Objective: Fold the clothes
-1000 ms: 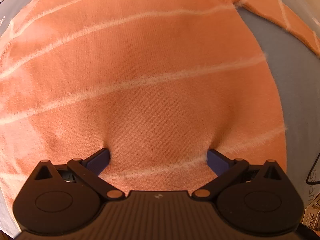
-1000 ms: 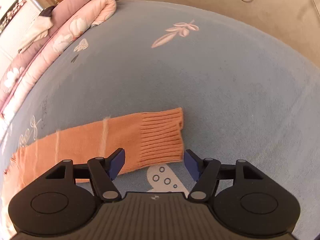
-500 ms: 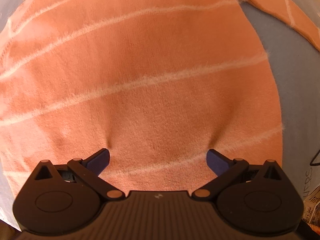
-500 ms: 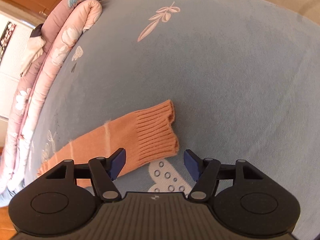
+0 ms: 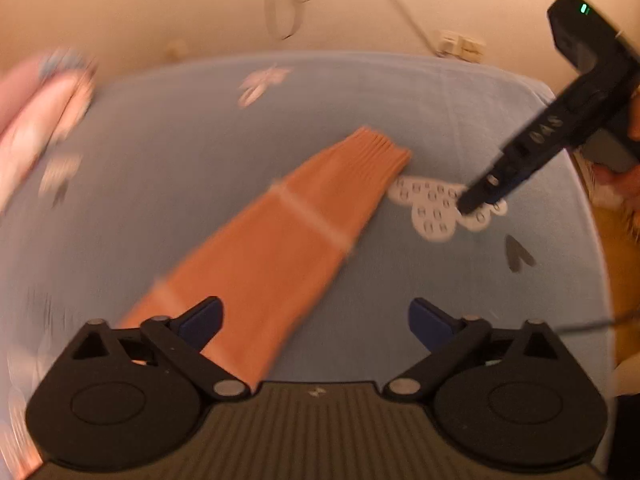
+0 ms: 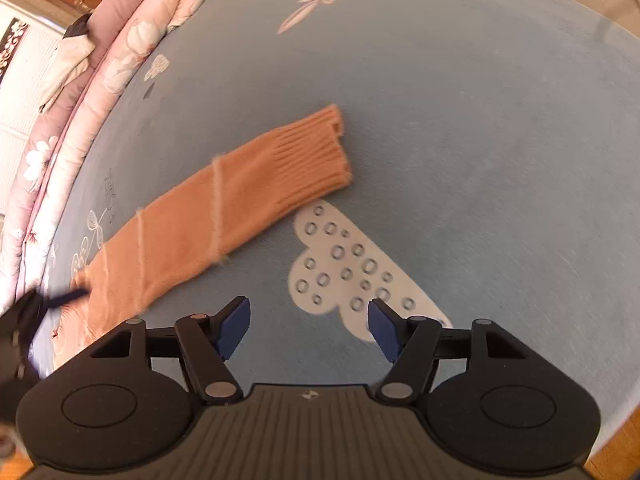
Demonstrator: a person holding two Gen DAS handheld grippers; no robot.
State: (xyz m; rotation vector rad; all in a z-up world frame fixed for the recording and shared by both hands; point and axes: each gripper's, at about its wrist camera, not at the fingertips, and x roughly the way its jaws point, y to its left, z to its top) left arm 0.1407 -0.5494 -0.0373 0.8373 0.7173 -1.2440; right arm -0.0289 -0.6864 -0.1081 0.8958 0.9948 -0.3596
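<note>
Blue printed bedsheet (image 6: 460,120) under you, pink floral quilt (image 6: 120,60) rolled at 10 o'clock. Orange sweater sleeve (image 6: 224,216) flat on sheet — cuff toward 1 o'clock. Left gripper (image 5: 316,320), right gripper (image 6: 309,324) — jaws apart, empty.

bed w/ blue sheet (image 6: 460,128) | pink floral quilt (image 6: 132,48) at edge | beige wall (image 5: 160,12) behind

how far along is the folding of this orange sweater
Early, by the look of it. Done: the sweater sleeve is laid out flat and straight on the blue bedsheet, cuff unfolded. In hand: nothing; the left gripper and right gripper are both open and empty, the right one near the cuff. Left: no fold shows yet, so grabbing the sleeve and folding it in.
</note>
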